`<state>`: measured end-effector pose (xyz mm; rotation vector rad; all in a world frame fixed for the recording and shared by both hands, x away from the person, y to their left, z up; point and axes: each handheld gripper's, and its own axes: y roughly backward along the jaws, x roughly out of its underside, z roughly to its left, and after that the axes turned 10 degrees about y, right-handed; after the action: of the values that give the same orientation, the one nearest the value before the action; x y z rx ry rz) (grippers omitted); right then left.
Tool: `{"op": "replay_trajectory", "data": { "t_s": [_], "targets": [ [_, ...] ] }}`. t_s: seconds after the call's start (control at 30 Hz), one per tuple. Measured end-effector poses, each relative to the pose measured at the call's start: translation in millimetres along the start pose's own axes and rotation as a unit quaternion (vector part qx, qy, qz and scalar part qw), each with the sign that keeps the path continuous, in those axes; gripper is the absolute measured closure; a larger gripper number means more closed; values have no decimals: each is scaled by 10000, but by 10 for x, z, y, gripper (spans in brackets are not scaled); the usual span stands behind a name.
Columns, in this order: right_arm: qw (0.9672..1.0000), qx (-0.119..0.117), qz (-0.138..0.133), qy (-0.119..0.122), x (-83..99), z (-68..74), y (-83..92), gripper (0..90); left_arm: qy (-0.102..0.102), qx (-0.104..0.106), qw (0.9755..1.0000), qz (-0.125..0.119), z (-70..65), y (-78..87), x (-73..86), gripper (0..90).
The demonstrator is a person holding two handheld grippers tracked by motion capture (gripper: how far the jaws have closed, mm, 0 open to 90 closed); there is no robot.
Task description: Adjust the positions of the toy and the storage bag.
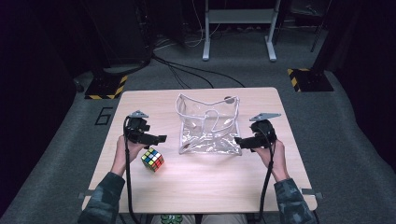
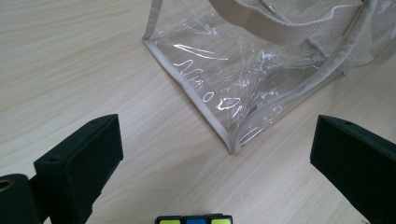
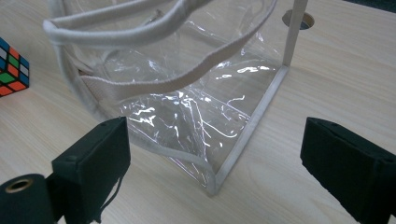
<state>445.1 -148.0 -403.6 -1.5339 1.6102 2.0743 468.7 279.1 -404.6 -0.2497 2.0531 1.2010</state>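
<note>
A clear plastic bag (image 1: 208, 125) with white trim and webbing handles stands open in the middle of the wooden table (image 1: 201, 177). A multicoloured puzzle cube (image 1: 152, 159) rests on the table to its lower left. My left gripper (image 1: 156, 138) is open just above the cube, jaws pointing toward the bag's left bottom corner (image 2: 232, 148); the cube's top edge (image 2: 194, 220) shows at the bottom of the left gripper view. My right gripper (image 1: 239, 141) is open at the bag's right bottom corner (image 3: 212, 183), nothing between its jaws. The cube (image 3: 13, 67) also appears at far left in the right gripper view.
A round hole (image 1: 229, 99) sits in the tabletop behind the bag. Beyond the table lie grey carpet, black cables, a white stand frame (image 1: 239, 28) and yellow-black striped bases (image 1: 106, 87). Bare wood stretches along the near half of the table.
</note>
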Motion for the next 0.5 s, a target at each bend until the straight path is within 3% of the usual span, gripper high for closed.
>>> {"op": "replay_trajectory", "data": {
  "t_s": [0.5],
  "targets": [
    [9999, -50, -45, 75, -293, -5, 12, 79, 12, 86, 10000, 25, -70, -85, -256, 24]
  ]
}}
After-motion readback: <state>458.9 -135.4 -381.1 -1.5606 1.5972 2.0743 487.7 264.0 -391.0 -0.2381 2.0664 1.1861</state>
